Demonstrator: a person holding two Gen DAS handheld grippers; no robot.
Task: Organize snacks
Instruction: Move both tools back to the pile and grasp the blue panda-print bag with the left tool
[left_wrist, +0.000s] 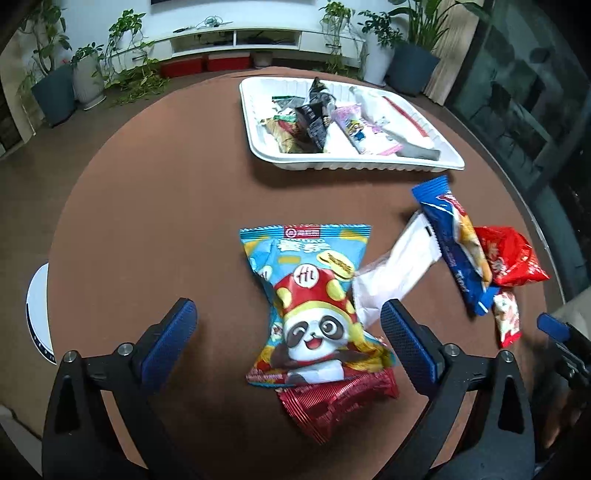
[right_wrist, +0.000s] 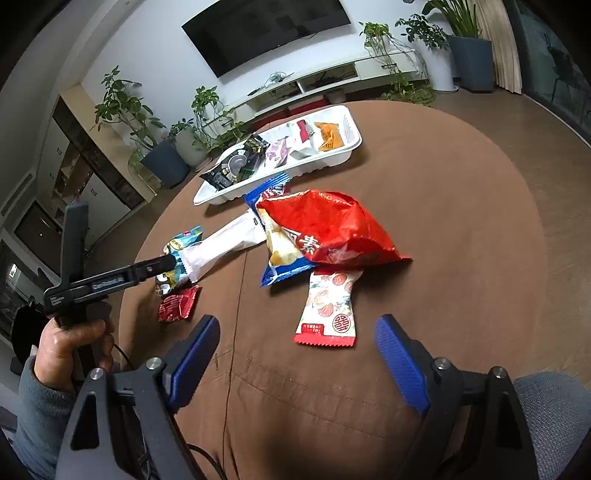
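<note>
Both grippers gape wide, empty: left gripper straddles panda snack bag near white tray; right gripper hovers. Light, crinkly (slippery film); pinch mid-body.

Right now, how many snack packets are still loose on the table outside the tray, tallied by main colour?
Light blue: 1, the panda packet
White: 1, the long white packet
Dark blue: 1, the blue packet
Red: 2, the big red bag and the small red packet
White with red print: 1, the floral packet
Total: 6
</note>
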